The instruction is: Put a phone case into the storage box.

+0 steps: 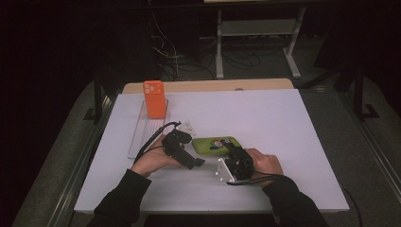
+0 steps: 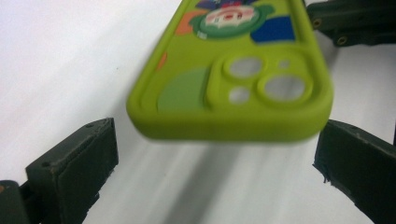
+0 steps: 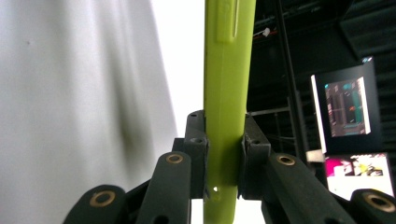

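The green phone case is pinched at one end by the right gripper, just above the white table; the left gripper is spread wide around the camera end, untouching. A handover seems underway; a clean withdrawal or regrip is called for. Farther off, one orange phone case is propped on one clear tray: two cases counted.

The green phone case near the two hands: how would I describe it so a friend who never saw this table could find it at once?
Start at the white table and look to its near edge, where two hands meet. Between them lies a lime-green phone case, its right end clamped by the right gripper. Unlike the plain orange phone case standing upright on the clear tray, it lies flat with a colourful cartoon print.
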Tool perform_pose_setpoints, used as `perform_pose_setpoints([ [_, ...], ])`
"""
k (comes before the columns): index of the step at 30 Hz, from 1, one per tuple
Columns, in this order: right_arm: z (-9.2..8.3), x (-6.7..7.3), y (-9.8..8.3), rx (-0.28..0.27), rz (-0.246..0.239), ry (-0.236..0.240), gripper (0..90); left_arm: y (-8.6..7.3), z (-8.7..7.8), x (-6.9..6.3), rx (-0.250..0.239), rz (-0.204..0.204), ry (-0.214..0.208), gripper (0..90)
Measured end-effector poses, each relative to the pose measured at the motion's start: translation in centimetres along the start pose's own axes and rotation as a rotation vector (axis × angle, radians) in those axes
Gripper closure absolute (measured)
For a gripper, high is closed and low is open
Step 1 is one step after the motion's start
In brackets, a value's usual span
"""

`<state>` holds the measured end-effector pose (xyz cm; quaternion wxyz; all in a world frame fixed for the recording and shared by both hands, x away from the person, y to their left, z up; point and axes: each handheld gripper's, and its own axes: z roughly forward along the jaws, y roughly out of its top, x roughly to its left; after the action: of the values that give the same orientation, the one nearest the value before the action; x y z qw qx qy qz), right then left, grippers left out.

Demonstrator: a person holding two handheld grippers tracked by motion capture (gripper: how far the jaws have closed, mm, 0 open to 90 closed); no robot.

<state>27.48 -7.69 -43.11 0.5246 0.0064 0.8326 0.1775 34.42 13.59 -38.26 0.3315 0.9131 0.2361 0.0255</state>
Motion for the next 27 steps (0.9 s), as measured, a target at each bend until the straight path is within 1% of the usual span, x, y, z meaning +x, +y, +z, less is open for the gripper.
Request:
perform_pose_setpoints([
  [1, 0.0, -0.1, 0.0, 0.005, 0.021, 0.013, 75.4, -0.1, 0.0, 0.1, 0.006, 0.003, 0.003, 0.0],
  [2, 0.0, -0.2, -0.1, 0.003, 0.038, 0.011, 75.4, -0.1, 0.0, 0.0, 0.001, -0.005, 0.005, 0.0],
  [4, 0.0, -0.5, -0.2, -0.001, 0.092, 0.020, 75.4, -0.2, 0.2, 0.0, -0.005, -0.018, 0.008, 0.0],
  [5, 0.0, -0.6, -0.3, -0.001, 0.129, 0.019, 75.4, -0.2, 0.0, 0.2, 0.027, 0.016, 0.012, 0.0],
  [6, 0.0, -0.8, -0.3, 0.000, 0.158, 0.031, 75.4, -0.2, 0.0, 0.2, 0.026, 0.014, 0.014, 0.0],
  [7, 0.0, -1.0, -0.4, -0.009, 0.182, 0.041, 75.4, -0.3, 0.3, 0.0, 0.003, -0.016, 0.019, 0.0],
  [8, 0.0, -1.3, -0.5, -0.009, 0.215, 0.056, 75.4, -0.3, 0.2, 0.1, 0.010, -0.011, 0.018, 0.0],
  [9, 0.0, -1.4, -0.6, -0.008, 0.216, 0.070, 75.4, -0.3, 0.3, 0.1, 0.008, -0.011, 0.021, 0.0],
  [10, 0.0, -1.5, -0.6, -0.006, 0.249, 0.078, 75.4, -0.3, 0.3, 0.2, 0.010, -0.006, 0.021, 0.0],
  [12, 0.1, -1.7, -0.7, 0.005, 0.294, 0.096, 75.4, -0.3, 0.4, 0.1, 0.003, -0.008, 0.029, 0.0],
  [13, 0.1, -1.7, -0.7, 0.008, 0.319, 0.105, 75.4, -0.3, 0.3, 0.2, 0.012, -0.003, 0.031, 0.0],
  [14, 0.1, -1.8, -0.7, -0.001, 0.374, 0.128, 75.4, -0.3, 0.3, 0.2, 0.005, -0.009, 0.032, 0.0],
  [15, 0.2, -2.0, -0.8, 0.001, 0.392, 0.142, 75.4, -0.3, 0.3, 0.2, 0.004, -0.011, 0.032, 0.0],
  [17, 0.2, -2.3, -1.0, -0.001, 0.448, 0.162, 75.4, -0.3, 0.2, 0.3, 0.000, -0.014, 0.036, 0.0],
  [18, 0.3, -2.4, -1.0, -0.001, 0.466, 0.172, 75.4, -0.3, 0.2, 0.3, 0.000, -0.015, 0.033, 0.0],
  [19, 0.2, -2.5, -1.0, 0.001, 0.495, 0.186, 75.3, -0.4, 0.1, 0.4, -0.001, -0.010, 0.038, 0.0],
  [20, 0.3, -2.7, -1.1, -0.005, 0.513, 0.188, 75.3, -0.4, 0.1, 0.4, -0.002, -0.009, 0.039, 0.0],
  [21, 0.3, -2.9, -1.1, -0.006, 0.544, 0.197, 75.4, -0.4, 0.1, 0.4, -0.003, -0.011, 0.041, 0.0],
  [22, 0.4, -3.0, -1.2, -0.009, 0.567, 0.203, 75.3, -0.4, 0.0, 0.5, 0.010, 0.002, 0.043, 0.0],
  [23, 0.3, -3.1, -1.2, -0.008, 0.618, 0.216, 75.4, -0.4, -0.1, 0.6, 0.019, 0.011, 0.046, 0.0],
  [24, 0.4, -3.2, -1.3, -0.009, 0.649, 0.226, 75.3, -0.4, -0.1, 0.6, 0.015, 0.005, 0.048, 0.0],
  [25, 0.4, -3.4, -1.4, -0.013, 0.666, 0.236, 75.3, -0.4, -0.1, 0.7, 0.016, 0.009, 0.048, 0.0],
  [26, 0.5, -3.5, -1.6, -0.017, 0.697, 0.249, 75.3, -0.4, 0.0, 0.5, -0.011, -0.023, 0.050, 0.0],
  [27, 0.5, -3.6, -1.7, -0.019, 0.731, 0.262, 75.3, -0.4, -0.2, 0.7, 0.013, -0.002, 0.051, 0.0],
])
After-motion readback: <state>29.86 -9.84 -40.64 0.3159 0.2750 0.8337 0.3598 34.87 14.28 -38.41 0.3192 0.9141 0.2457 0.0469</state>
